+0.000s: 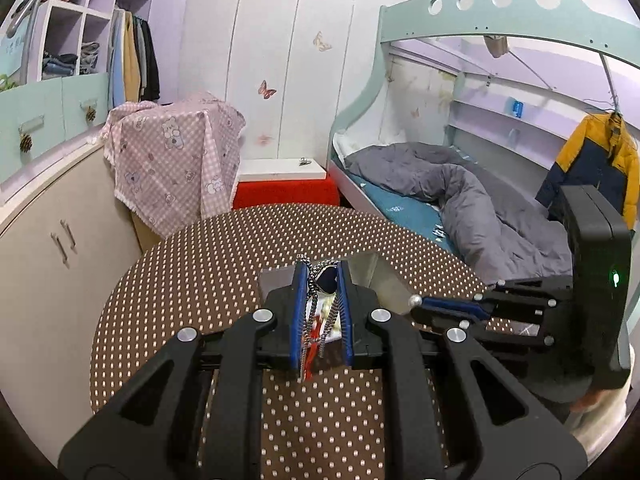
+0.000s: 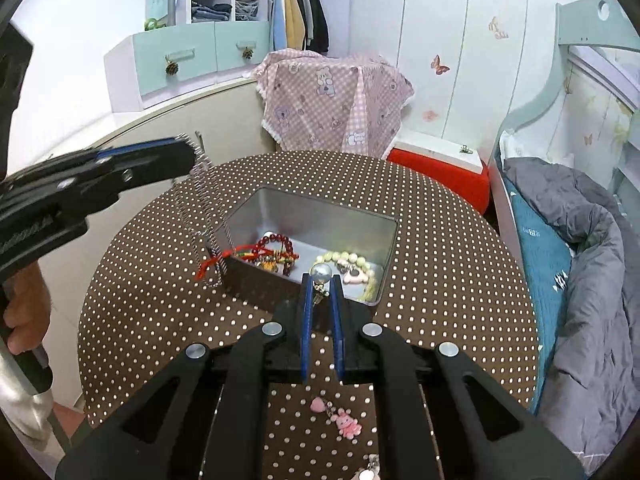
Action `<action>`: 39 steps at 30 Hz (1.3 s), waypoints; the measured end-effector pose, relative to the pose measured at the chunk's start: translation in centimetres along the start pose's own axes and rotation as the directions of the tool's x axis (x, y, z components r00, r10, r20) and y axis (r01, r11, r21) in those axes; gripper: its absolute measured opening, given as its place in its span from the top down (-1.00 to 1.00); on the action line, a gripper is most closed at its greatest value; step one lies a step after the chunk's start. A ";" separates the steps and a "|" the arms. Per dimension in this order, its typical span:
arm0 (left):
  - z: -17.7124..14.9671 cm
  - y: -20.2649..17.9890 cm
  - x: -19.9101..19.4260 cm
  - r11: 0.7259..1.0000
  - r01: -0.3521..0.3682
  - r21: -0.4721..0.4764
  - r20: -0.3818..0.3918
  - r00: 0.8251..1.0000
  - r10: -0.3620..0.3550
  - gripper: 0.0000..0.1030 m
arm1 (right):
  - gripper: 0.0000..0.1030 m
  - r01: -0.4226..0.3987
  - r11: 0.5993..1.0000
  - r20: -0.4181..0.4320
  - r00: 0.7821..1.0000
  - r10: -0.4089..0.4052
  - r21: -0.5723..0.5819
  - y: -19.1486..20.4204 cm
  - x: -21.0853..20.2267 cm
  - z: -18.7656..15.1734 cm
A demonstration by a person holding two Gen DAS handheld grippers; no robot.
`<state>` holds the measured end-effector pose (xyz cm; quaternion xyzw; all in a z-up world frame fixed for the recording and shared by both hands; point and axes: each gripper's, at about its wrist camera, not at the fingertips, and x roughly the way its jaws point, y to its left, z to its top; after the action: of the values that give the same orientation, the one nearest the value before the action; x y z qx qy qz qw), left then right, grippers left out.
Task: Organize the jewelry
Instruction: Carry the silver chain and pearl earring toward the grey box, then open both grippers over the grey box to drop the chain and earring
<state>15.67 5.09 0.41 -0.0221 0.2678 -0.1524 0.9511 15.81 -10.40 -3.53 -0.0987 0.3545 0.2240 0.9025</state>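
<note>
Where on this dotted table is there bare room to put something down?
The brown dotted tablecloth is bare to the right of the open metal tin, behind it toward the red stool, and at the near left. Crowded: the tin's near left corner, where the silver chain hangs, and the near edge with the pink bear charm.

Brown white-dotted tablecloth (image 2: 440,240); silver tin (image 2: 320,208); red bead bracelet (image 2: 280,240).
</note>
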 end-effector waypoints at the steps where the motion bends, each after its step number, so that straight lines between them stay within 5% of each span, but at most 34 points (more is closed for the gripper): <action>1: 0.3 0.0 0.2 1.000 -0.004 0.003 0.003 1.000 0.004 0.71 | 0.87 -0.001 1.000 0.003 1.000 0.001 0.001 -0.1 0.0 0.2; 17: 3.3 0.1 1.5 1.000 -0.003 -0.002 0.041 0.999 0.003 0.71 | 0.86 0.000 1.000 0.032 1.000 -0.001 0.007 -1.7 1.1 2.7; 22: 2.5 -0.1 2.8 1.000 -0.014 0.011 -0.004 1.000 0.014 0.69 | 0.85 -0.018 1.000 -0.001 1.000 0.018 0.019 -2.0 2.5 2.7; 25: 1.6 -0.6 3.8 0.998 -0.028 0.049 -0.070 0.997 0.031 0.67 | 0.55 -0.031 0.998 -0.020 0.999 0.032 0.052 -2.5 2.9 2.5; 26: 1.4 -0.6 4.0 0.998 -0.034 0.053 -0.079 0.996 0.039 0.48 | 0.24 -0.022 0.998 -0.021 1.000 0.024 0.063 -2.8 2.9 2.4; 27: 1.2 -0.5 4.1 0.998 -0.043 0.050 -0.087 0.995 0.048 -0.12 | 0.09 -0.009 0.998 -0.017 1.000 0.011 0.068 -3.0 2.8 2.4; 28: 1.1 -0.4 4.1 0.998 -0.049 0.044 -0.083 0.995 0.053 -0.39 | -0.04 0.000 0.997 -0.013 1.000 0.001 0.071 -3.2 2.7 2.3; 39: 0.6 0.4 4.1 0.997 -0.072 0.007 -0.102 0.992 0.072 -0.45 | -0.17 0.037 0.996 0.010 0.999 -0.038 0.081 -4.1 1.1 2.1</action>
<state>19.46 4.24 -1.22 -0.0031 0.3168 -0.1193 0.9410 19.73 -12.97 -2.64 -0.0673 0.3560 0.1930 0.9119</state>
